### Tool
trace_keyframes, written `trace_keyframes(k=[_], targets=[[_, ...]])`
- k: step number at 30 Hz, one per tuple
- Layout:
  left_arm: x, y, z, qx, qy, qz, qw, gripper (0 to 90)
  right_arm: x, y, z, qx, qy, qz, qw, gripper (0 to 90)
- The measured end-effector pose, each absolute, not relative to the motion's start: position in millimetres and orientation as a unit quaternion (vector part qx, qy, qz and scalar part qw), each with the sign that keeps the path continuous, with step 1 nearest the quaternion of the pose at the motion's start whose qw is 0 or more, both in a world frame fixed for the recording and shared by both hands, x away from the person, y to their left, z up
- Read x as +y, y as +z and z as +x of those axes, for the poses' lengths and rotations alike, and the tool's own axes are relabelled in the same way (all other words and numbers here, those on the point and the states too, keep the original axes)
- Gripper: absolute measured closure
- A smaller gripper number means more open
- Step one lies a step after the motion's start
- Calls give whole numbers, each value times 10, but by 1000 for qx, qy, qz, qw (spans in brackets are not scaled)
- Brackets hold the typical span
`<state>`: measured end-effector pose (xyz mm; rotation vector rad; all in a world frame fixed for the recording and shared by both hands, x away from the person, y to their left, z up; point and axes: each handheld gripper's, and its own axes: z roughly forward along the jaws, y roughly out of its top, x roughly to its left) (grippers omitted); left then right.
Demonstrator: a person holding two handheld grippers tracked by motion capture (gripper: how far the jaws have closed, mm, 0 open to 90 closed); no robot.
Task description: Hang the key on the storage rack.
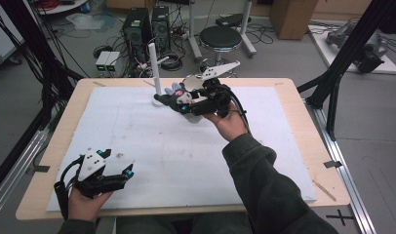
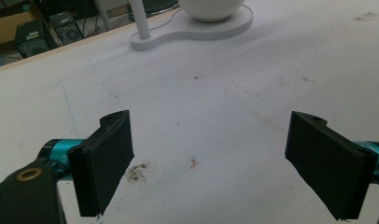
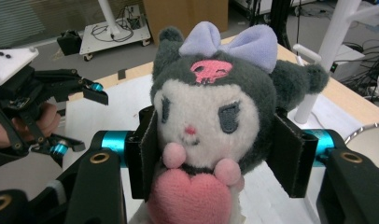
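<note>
A dark grey plush doll [image 3: 211, 107] with a lilac bow, a pink skull mark and a pink heart sits between my right gripper's [image 3: 215, 154] pads, which press on both sides of its head. From above, that right gripper [image 1: 179, 100] holds the doll [image 1: 175, 92] over the far middle of the table, just beside a white stand [image 1: 154, 68] with an upright post. My left gripper [image 1: 120, 162] rests near the front left corner, jaws wide apart. In its own view the left gripper [image 2: 208, 163] has only bare mat between its pads. The right gripper view also catches this left gripper [image 3: 82, 121], standing open.
A white mat [image 1: 152, 146] covers the wooden table [image 1: 303, 126]. The stand's base and a round white bowl [image 2: 211, 9] lie at the far middle. Behind the table are a black stool [image 1: 220, 36] and computer towers [image 1: 137, 27]; black frame legs [image 1: 335, 92] stand at the right.
</note>
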<state>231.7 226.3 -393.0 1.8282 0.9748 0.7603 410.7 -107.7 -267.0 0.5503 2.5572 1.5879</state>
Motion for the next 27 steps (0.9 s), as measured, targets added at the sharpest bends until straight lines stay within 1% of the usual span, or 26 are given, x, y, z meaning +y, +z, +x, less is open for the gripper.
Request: trace_keyframes(k=[27], targets=[[2282,-3946,2331,398,304,739,450,154,-615,-2515,4472,836,520,169,47,417]])
